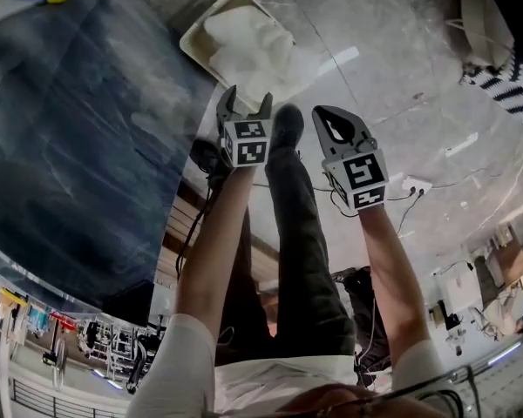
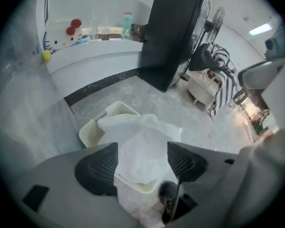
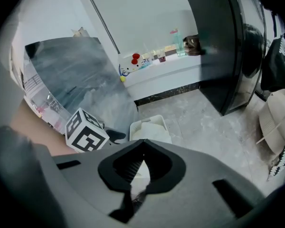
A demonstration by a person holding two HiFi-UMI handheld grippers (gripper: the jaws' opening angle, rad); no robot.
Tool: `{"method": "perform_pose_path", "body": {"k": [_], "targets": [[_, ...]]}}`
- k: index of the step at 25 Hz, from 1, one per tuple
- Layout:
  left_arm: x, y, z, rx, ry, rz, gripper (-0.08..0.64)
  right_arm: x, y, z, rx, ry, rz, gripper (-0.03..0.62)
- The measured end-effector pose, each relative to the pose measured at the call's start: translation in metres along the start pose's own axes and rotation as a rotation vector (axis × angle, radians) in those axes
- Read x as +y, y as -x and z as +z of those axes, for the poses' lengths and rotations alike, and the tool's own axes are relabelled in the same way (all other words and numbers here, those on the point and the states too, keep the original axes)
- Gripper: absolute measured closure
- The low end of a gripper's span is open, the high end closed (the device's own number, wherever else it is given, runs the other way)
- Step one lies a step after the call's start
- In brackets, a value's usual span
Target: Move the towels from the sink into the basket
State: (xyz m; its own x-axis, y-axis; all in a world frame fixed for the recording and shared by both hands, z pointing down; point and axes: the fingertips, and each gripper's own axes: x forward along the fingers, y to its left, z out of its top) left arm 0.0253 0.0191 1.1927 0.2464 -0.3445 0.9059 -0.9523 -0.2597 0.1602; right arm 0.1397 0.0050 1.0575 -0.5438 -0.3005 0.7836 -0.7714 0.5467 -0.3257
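**Both grippers lowered side by side over the basket, towels in it**

Two bare forearms reach steeply down from short white sleeves, running almost parallel. The marker cubes of both tools face up toward the head camera.

The left gripper point(image 1: 247, 103) hangs over the near corner of the basket point(image 2: 91, 136). Its jaws are spread wide. The ribbed pads point(image 2: 97, 170) stand clear on either side of the white towels point(image 1: 248, 37), and neither pad presses on the cloth.

The right gripper point(image 1: 321, 113) is level with the left, just right of the person's shoe point(image 1: 288, 124). Its jaws are pressed together at the tips, which leaves only a small diamond-shaped gap behind them. White cloth in the basket shows through that gap. Nothing is pinched.

The towels are heaped in the cream lattice basket, which stands on the grey marbled floor point(image 1: 392, 68). One fold drapes over the basket's near rim.

Edges and free room:
- **Left:** a dark marbled slab point(image 1: 70, 129) runs close along the basket's left side, so there is little room there.
- **Right and beyond:** the floor lies open, apart from a white power strip point(image 1: 416, 184) and thin cables near the right forearm.
- **Farther off:** in the left gripper view a tall black cabinet point(image 2: 173, 32) rises behind the basket, well apart from it. A white ledge point(image 2: 99, 56) curves away to its left.
- **Between the arms:** the leg in dark trousers point(image 1: 301, 233) fills the space.
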Motion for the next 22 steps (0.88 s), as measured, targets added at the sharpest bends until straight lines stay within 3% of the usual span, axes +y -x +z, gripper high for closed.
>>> {"method": "perform_pose_path", "body": {"k": [11, 22], "targets": [[-0.042, 0.115, 0.074, -0.098, -0.052, -0.043, 0.261, 0.033, 0.078, 0.067, -0.055, 0.014, -0.038, 0.594], [-0.090, 0.283, 0.137, -0.158, -0.070, -0.104, 0.272, 0.089, 0.219, 0.148, -0.129, 0.007, -0.101, 0.594]]}}
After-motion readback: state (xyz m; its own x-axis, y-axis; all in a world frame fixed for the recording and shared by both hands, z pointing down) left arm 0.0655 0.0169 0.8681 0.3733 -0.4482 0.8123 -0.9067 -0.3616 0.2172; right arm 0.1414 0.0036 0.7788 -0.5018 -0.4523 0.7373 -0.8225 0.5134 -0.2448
